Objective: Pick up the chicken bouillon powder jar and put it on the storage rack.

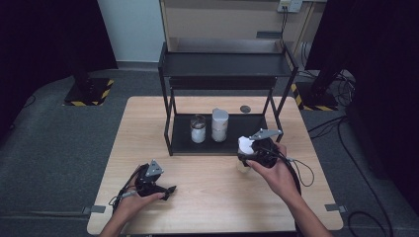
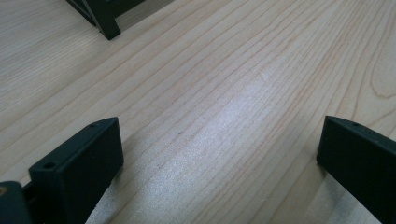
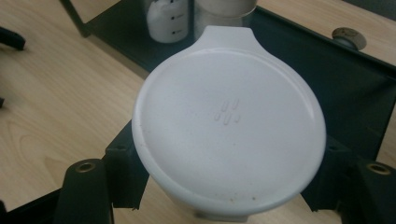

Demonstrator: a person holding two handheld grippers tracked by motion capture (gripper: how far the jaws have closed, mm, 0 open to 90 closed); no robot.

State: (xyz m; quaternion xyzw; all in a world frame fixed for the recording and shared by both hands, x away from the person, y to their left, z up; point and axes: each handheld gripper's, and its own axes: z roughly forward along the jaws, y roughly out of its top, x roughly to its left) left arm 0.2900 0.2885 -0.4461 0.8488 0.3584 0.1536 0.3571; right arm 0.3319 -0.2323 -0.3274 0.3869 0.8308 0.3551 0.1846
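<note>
The right gripper (image 1: 247, 150) holds a lidded cup (image 3: 229, 126) between its jaws, above the table (image 1: 207, 197). Just ahead of it stands a rack (image 1: 225, 69), two jars (image 1: 198, 129) side by side on its lower shelf. The left gripper (image 1: 168, 189) sits well off to its left, on the table.

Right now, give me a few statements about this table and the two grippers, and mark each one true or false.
1. The right gripper is shut on a container with a white lid. True.
2. The left gripper holds a jar. False: its jaws stand open over the bare wooden table, with nothing between them.
3. Two containers stand on the lower level of the black shelf. True: a small jar and a taller white container.
4. The shelf's top level carries a stack of plates. False: nothing shows on it.
</note>
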